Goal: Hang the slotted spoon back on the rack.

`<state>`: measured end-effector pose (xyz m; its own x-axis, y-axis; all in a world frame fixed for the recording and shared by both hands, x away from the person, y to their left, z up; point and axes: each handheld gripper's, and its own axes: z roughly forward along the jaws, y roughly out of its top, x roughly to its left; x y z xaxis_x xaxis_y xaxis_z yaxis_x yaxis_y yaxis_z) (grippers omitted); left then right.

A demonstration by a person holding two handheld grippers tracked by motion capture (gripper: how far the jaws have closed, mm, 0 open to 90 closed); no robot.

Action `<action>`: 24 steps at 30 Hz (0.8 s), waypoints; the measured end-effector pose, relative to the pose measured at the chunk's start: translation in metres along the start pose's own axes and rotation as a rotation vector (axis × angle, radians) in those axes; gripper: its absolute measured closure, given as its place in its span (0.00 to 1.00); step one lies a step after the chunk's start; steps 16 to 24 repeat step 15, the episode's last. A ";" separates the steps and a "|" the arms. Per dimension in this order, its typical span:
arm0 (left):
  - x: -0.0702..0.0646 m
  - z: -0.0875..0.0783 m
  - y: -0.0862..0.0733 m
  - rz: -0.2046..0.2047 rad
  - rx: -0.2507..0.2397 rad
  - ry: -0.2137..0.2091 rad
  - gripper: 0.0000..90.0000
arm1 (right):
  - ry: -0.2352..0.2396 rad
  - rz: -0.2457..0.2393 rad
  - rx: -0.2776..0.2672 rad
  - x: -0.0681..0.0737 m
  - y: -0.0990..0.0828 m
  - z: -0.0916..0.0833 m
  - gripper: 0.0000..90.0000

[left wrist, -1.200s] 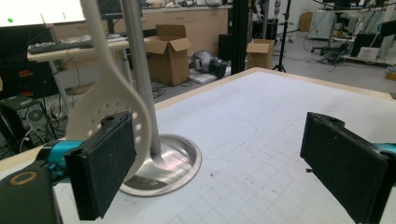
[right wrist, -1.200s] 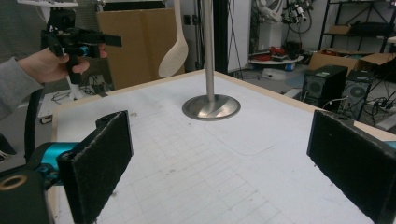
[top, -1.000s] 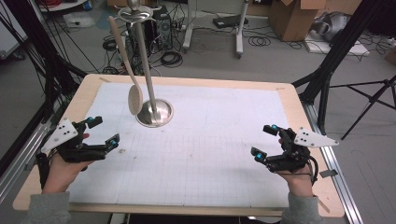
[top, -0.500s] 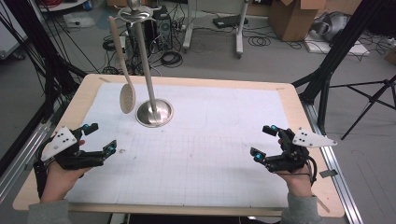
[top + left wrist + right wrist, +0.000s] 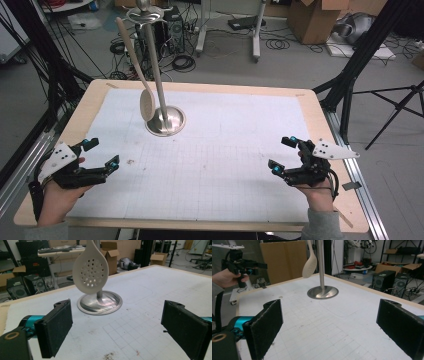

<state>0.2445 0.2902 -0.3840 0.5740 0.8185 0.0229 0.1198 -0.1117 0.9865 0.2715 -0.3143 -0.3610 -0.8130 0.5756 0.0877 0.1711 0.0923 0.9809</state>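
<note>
Even, bright overhead light covers the white desk, with only faint, soft shadows. The metal stand base carries a pale sheen of glare. In both gripper views the black fingers near that base look soft, and the room behind is slightly blurred

The left gripper has its 2 black jaws wide apart w/ nothing between them. Past them a white spoon w/ holes hangs just above the shiny round stand base on the grid mat.
</note>
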 end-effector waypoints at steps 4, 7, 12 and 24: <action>0.000 -0.007 -0.001 -0.006 -0.017 0.015 0.12 | -0.002 -0.004 0.004 0.000 -0.003 0.002 0.06; 0.000 -0.011 0.000 -0.004 -0.019 0.018 0.12 | 0.000 -0.002 0.012 0.001 -0.005 0.003 0.06; -0.003 -0.014 -0.002 -0.009 -0.025 0.017 0.12 | -0.005 -0.006 0.010 0.001 -0.005 0.003 0.06; -0.007 -0.018 -0.007 -0.005 -0.019 0.018 0.12 | -0.004 -0.006 0.007 0.001 -0.005 0.002 0.06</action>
